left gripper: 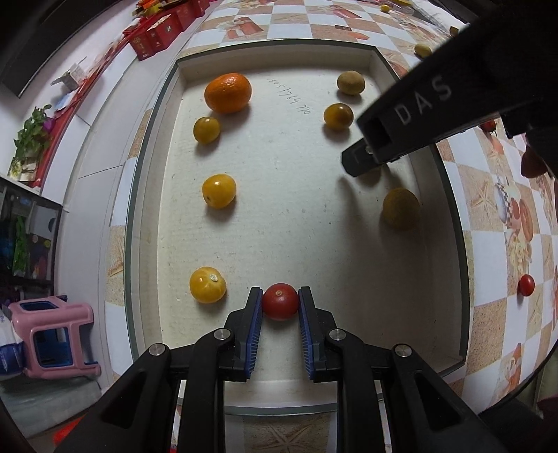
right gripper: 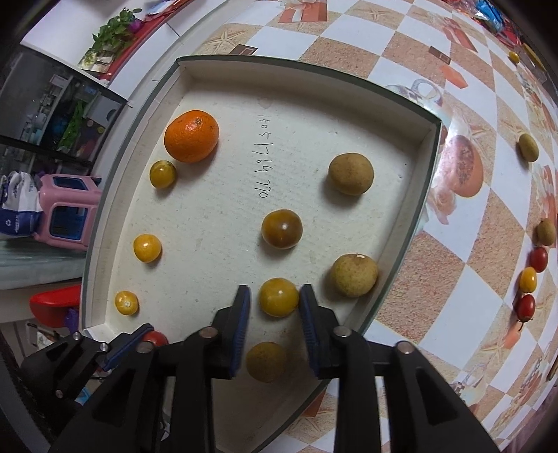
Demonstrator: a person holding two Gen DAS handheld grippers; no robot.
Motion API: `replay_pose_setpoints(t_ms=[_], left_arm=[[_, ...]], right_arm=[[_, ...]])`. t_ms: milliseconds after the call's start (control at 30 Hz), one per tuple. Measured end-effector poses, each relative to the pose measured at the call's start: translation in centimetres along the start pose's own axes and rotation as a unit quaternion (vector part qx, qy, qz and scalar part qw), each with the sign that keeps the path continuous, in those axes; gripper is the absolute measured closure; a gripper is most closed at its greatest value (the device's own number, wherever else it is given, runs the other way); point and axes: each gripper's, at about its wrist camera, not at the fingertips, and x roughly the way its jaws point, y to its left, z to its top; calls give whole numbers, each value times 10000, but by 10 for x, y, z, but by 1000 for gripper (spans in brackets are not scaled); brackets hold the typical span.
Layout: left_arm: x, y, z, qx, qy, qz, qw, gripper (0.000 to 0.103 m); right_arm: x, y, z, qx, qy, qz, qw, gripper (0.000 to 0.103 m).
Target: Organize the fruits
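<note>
A white shallow tray point(left gripper: 150, 195) holds an orange point(left gripper: 227, 92), several yellow tomatoes and several brownish longans. My left gripper point(left gripper: 280, 302) is shut on a red cherry tomato point(left gripper: 280, 301) low over the tray's near end. My right gripper point(right gripper: 275, 296) straddles a yellow tomato point(right gripper: 278, 297) inside the tray point(right gripper: 423, 167); its pads sit close to both sides, and contact is unclear. The right gripper also shows in the left wrist view point(left gripper: 362, 160), over the tray's right side. The left gripper with the red tomato point(right gripper: 155, 337) shows at the lower left of the right wrist view.
Loose fruit lies on the checkered tablecloth right of the tray: red tomatoes point(right gripper: 525, 306), a yellow tomato point(right gripper: 527, 279) and longans point(right gripper: 528, 147). A red tomato point(left gripper: 526, 284) lies beside the tray. Red boxes point(left gripper: 157, 33) stand at the back left. A pink stool point(left gripper: 52, 334) stands beyond the table edge.
</note>
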Motion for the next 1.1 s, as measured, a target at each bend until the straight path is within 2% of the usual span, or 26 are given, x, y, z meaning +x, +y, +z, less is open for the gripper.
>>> replay_pose_setpoints(t_ms=[33,67,100,167,267,333,400,567,667,767,867,967,1100], left_arm=[[0,0,1,-5,23,-12,10000,60],[-1,1,1,-53,17,-31,10000,28],[-3,2,0,-89,-59,-6,9999,22],[-9,1,2,-73,-194,49,9998,22],[-9,1,3,-91,-113,19,9999,22],[-11,2,4,-127,-54,-22,9999,22],[-15,6,4,-150,-62,-47,9999,22],[-26,8,9,-114,6,-21,9999,22],[-31,13,11,-144,12,-81,9999,22],[-37,17,13,-122,-4,-118,9999,21],[-42,19,13,-80,-48,-65,9999,0],[-44,18,12,-57,-29,-102,9999,0],[-53,24,15,-167,-76,-226,9996,0]], right_arm=[[-1,-1,0,23,3,8,10000,53],[-2,-2,-1,39,-11,34,10000,48],[-3,-3,-2,44,-24,58,10000,48],[-8,-2,-4,38,-62,96,9999,48],[-16,-3,-7,86,-130,179,9997,45],[-25,-4,-8,166,-208,262,9993,35],[-36,-5,-10,202,-319,277,9989,20],[-58,-10,-18,293,-416,137,9986,13],[-67,-9,-27,309,-425,27,9986,2],[-74,-14,-34,370,-442,-60,9983,0],[-84,-20,-38,492,-519,-159,9973,0],[-90,-25,-43,585,-501,-302,9966,0],[-100,-23,-51,404,-492,-548,9965,0]])
